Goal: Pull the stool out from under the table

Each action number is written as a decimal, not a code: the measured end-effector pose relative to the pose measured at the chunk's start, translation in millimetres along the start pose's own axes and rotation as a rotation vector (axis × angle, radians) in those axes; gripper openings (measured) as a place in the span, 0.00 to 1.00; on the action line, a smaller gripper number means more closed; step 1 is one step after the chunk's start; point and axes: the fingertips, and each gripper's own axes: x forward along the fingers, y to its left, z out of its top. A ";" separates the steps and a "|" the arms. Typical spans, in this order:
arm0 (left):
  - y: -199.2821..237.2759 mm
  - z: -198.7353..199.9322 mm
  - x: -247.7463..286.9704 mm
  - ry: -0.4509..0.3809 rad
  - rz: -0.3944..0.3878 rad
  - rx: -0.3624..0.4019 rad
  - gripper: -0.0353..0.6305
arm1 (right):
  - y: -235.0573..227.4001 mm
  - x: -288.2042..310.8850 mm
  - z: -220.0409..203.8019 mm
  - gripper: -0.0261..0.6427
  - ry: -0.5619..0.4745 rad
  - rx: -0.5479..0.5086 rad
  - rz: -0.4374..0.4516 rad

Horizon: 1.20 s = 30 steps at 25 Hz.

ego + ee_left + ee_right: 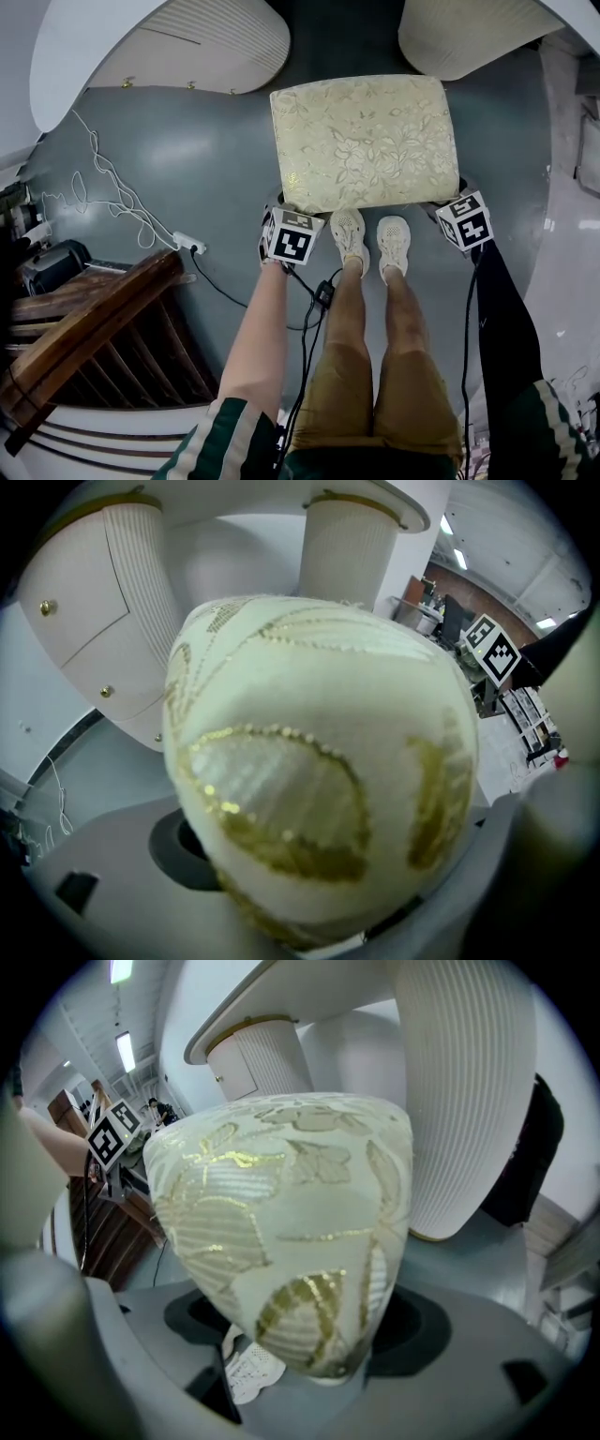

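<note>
The stool (364, 141) has a cream cushion with gold floral embroidery and stands on the grey floor, just in front of my shoes (370, 239). The white table's two ribbed pedestals (202, 47) (464, 33) lie beyond it. My left gripper (281, 214) is at the stool's near left corner and my right gripper (452, 202) at its near right corner. In the left gripper view a cushion corner (319, 780) fills the space between the jaws. The right gripper view shows the other corner (291, 1232) held the same way. Both grippers look shut on the stool.
A dark wooden slatted piece of furniture (89, 328) stands at my left. A white cord runs to a power strip (189, 244) on the floor, and black cables (309, 309) trail by my legs. A pale wall or panel (572, 187) borders the right side.
</note>
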 end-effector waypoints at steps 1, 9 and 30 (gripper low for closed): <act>-0.1 -0.5 -0.3 0.004 0.000 -0.001 0.72 | 0.1 0.2 0.0 0.68 0.001 -0.001 0.000; 5.5 0.6 8.4 -0.018 0.020 0.005 0.72 | -6.6 9.5 5.7 0.68 -0.026 -0.027 -0.027; 8.8 -1.6 13.0 0.001 -0.001 0.051 0.72 | 1.6 13.4 -6.8 0.68 0.000 0.022 -0.052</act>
